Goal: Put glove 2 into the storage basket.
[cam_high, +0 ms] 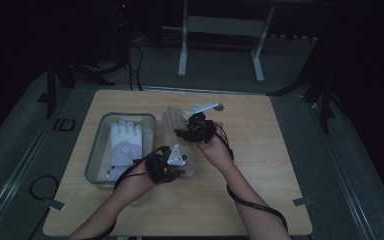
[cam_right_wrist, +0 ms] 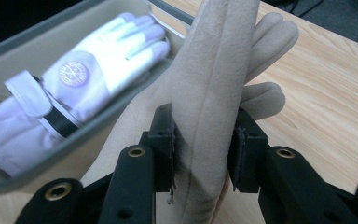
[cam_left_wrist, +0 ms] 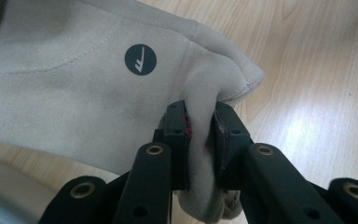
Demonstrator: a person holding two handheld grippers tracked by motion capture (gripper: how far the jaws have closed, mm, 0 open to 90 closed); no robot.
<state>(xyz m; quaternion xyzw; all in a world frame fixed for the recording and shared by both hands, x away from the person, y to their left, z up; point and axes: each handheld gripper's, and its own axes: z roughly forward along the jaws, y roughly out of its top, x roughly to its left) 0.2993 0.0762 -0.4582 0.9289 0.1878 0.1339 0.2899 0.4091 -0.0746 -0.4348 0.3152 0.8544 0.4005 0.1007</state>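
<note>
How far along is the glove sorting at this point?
Done: a white glove lies in the grey tray. In hand: the beige glove is gripped at both ends, cuff edge in the left gripper, fingers in the right gripper, beside the tray over the table. Left, probably: placing it in the tray.

The beige glove (cam_left_wrist: pixel 74 93) is soft, matt, suede-like cloth with stitched seams. The white glove (cam_right_wrist: pixel 88 74), at its nine o'clock, looks smoother, with a faint sheen. The tray (cam_right_wrist: pixel 37 42) is matt grey plastic. The table (cam_left_wrist: pixel 317 70) is smooth, pale wood grain, slightly glossy.
</note>
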